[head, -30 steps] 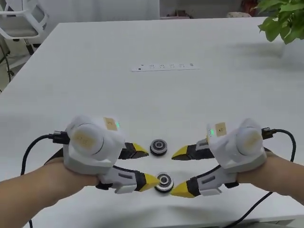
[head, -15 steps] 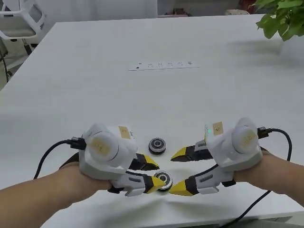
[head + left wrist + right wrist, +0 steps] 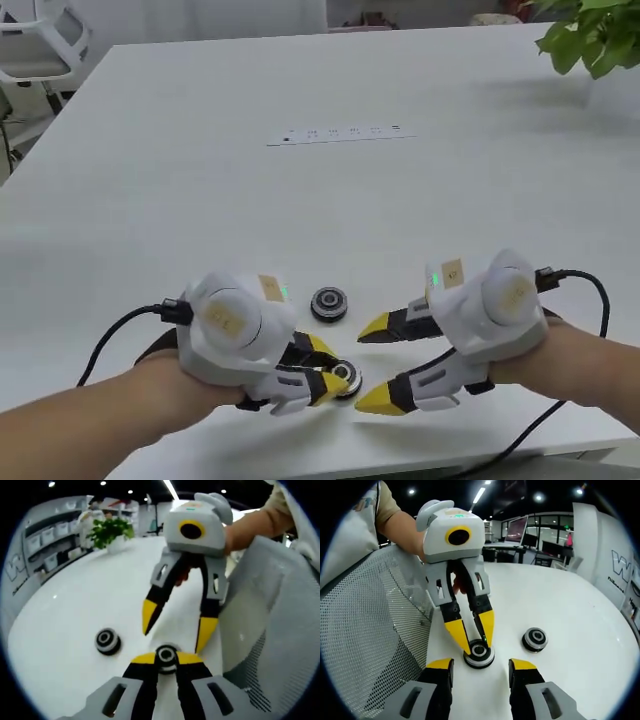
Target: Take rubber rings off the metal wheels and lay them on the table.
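Observation:
Two small metal wheels with black rubber rings lie on the white table. My left gripper is shut on the near wheel, its yellow tips pressed to both sides. The far wheel lies free a little behind it, and appears as the far wheel and the far wheel in the gripper views. My right gripper faces the left one, open, with its tips on either side of the near wheel but apart from it. The right gripper holds nothing.
A white power strip lies at mid-table. A potted plant stands at the far right and an office chair at the far left. Black cables trail from both grippers near the table's front edge.
My left gripper has slid right onto the near wheel and closed on it. The right gripper has stayed open in much the same place.

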Demonstrator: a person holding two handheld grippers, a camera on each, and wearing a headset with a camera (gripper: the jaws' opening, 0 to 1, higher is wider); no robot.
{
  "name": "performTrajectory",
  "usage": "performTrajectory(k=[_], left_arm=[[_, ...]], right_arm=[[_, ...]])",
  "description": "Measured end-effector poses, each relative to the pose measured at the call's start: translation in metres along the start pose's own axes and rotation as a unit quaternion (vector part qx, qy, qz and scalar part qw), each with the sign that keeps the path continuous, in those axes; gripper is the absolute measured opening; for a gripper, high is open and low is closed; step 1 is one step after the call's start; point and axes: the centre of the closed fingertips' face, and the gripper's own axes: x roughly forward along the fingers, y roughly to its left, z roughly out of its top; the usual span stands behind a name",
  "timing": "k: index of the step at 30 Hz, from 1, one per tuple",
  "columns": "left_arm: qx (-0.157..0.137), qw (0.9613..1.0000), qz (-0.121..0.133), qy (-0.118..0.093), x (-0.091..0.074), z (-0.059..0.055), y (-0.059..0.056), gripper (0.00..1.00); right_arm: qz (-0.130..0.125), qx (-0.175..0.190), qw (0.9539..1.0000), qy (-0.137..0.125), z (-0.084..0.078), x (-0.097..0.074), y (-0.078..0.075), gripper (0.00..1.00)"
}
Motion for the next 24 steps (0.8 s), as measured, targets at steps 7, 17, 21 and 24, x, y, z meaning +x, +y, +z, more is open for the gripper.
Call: performTrajectory(k=[7,17,21,24], left_arm=[[0.008,1.0000,0.006,-0.002,0.001,0.000,0.000,0.13],[0.002,0.9999,0.011,-0.009,0.000,0.001,0.000,0.13],[0.002,0.9999,0.013,-0.010,0.000,0.001,0.000,0.13],[0.002,0.9998,0.015,-0.010,-0.001,0.001,0.000,0.13]], right_arm=[[0.008,0.005,0.9999,-0.003,-0.001,0.007,0.001,0.38],[0.016,0.064,0.9975,-0.023,-0.003,0.014,-0.003,0.30],[0.020,0.069,0.9970,-0.028,-0.003,0.014,0.000,0.27],[0.022,0.068,0.9971,-0.028,-0.003,0.013,0.002,0.24]])
